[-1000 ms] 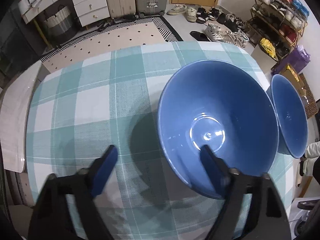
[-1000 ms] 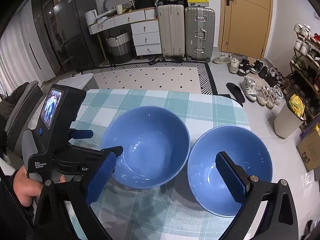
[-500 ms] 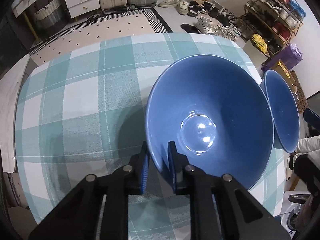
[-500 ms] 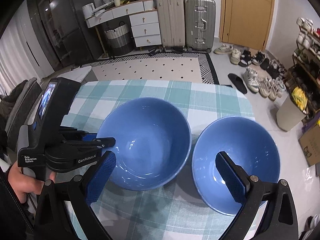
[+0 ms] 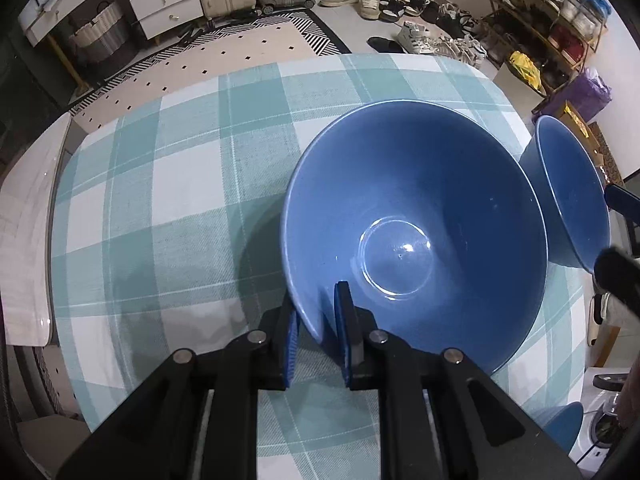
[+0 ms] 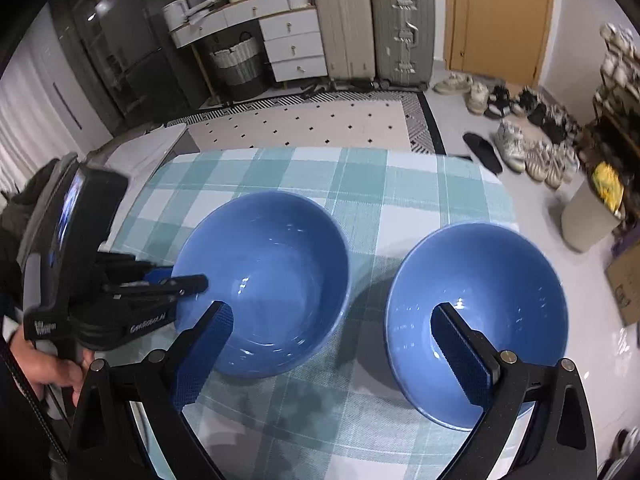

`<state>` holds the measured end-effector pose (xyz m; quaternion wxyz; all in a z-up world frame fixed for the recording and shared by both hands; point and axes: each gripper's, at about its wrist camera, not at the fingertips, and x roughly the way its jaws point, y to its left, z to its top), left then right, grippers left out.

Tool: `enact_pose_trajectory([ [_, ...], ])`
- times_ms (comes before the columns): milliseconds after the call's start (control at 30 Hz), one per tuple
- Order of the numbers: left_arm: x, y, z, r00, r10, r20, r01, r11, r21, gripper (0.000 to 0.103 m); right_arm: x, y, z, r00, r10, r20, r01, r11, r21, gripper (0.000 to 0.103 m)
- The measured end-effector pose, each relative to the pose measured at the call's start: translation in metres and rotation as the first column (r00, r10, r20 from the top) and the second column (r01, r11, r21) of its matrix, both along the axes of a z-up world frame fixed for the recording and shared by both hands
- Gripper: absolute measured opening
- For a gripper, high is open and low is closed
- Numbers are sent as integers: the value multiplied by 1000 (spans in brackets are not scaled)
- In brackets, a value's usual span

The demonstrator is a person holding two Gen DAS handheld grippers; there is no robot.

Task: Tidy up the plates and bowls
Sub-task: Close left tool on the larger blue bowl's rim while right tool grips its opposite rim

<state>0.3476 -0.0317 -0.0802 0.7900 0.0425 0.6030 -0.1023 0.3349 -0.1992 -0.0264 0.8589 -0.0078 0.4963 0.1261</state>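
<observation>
My left gripper (image 5: pixel 316 334) is clamped on the near rim of the left blue bowl (image 5: pixel 416 236); my right gripper (image 6: pixel 328 356) hangs wide apart over the other bowl (image 6: pixel 480 312).

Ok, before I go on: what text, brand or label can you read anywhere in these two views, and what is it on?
"GenRobot.AI": white lettering on the side of the left gripper, seen in the right wrist view.
White two-line label on the handheld unit's grip: too small and blurred to read for certain.
Small screen on that unit: shows a picture, no legible text.
Cardboard box at the right edge: markings too blurred.
Left wrist view: no readable text.
</observation>
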Motion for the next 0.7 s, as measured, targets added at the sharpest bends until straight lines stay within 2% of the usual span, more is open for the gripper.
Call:
enact_pose_trajectory([
  [233,-9,8,0,1000,-16,-9,16,1000,7,15,4,7,-4,1000,1,-31,-2,1000,-26,101],
  [300,-12,10,0,1000,-21,-15,21,1000,6,15,4,9,-2,999,19,-50,-16,999,46,101],
  [367,-15,13,0,999,-29,-19,30,999,14,15,6,11,3,999,14,-42,-11,997,73,101],
  [533,-22,24,1,999,-39,-23,40,998,44,15,12,33,-7,995,43,-87,-45,999,-24,101],
  [600,-25,31,2,999,-34,-27,35,999,38,15,13,40,-14,992,50,-118,-56,997,-48,97],
  [633,-27,33,2,999,-33,-29,34,999,36,15,13,42,-17,989,64,-134,-69,997,-35,89],
  [667,-28,36,3,999,-30,-27,31,999,37,15,13,44,-20,986,82,-148,-84,996,-12,77],
  [700,-30,38,3,999,-29,-24,30,999,41,15,13,47,-23,981,98,-169,-99,995,7,73],
])
